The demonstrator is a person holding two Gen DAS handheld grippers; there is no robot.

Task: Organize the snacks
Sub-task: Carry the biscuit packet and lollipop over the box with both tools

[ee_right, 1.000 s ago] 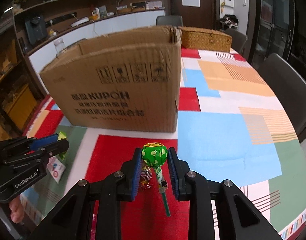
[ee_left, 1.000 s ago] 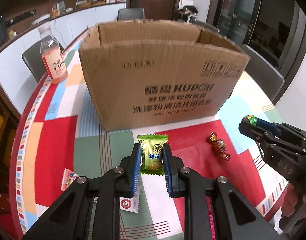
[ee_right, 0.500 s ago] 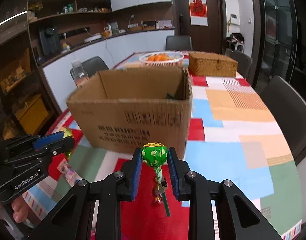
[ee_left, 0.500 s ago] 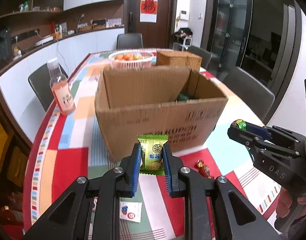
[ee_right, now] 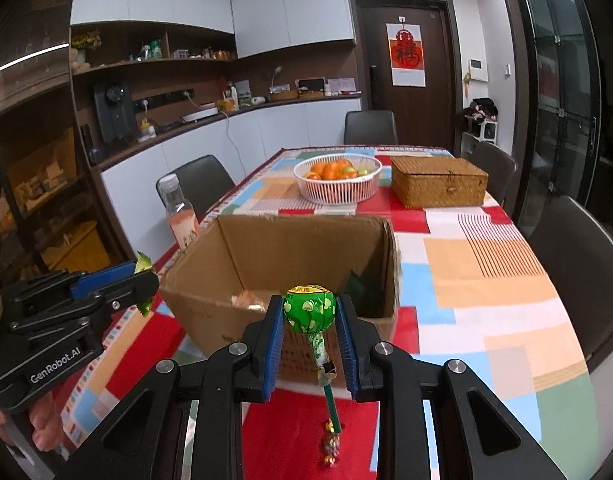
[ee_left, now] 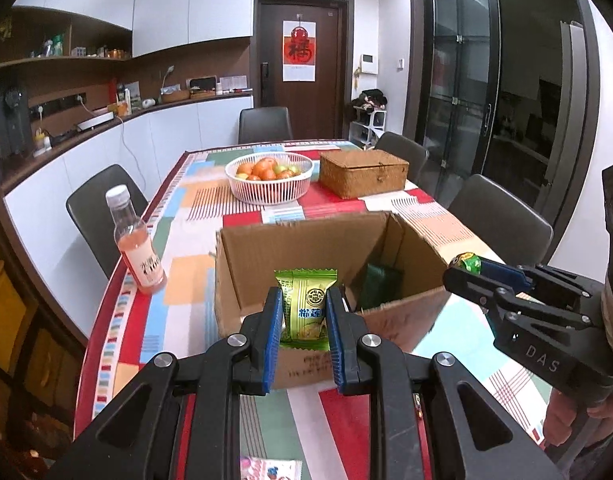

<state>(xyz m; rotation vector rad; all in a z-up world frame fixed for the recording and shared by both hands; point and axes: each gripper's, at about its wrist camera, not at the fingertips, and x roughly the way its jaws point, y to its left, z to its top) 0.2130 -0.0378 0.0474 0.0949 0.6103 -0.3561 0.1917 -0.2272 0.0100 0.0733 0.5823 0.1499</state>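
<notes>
Now both grippers are up higher than a second ago, when they hung low at the near edge of the table point(ee_left: 194, 196) and the front wall of the cardboard box point(ee_left: 266, 248) filled the view. From this height I can look down into the open box, where a dark green packet point(ee_left: 380, 286) leans against the right wall.

The left gripper point(ee_left: 304, 322) is clamped on a green snack packet point(ee_left: 306, 304), held upright just in front of the box's near rim. The right gripper point(ee_right: 310, 328) pinches the head of a green lollipop point(ee_right: 309, 309), its stick hanging down.

So the lift looks done; I'd guess carrying both over the rim and letting go comes next. A wrapped candy point(ee_right: 330, 446) and a small sachet point(ee_left: 268, 470) lie on the cloth by the near edge, waiting.
</notes>
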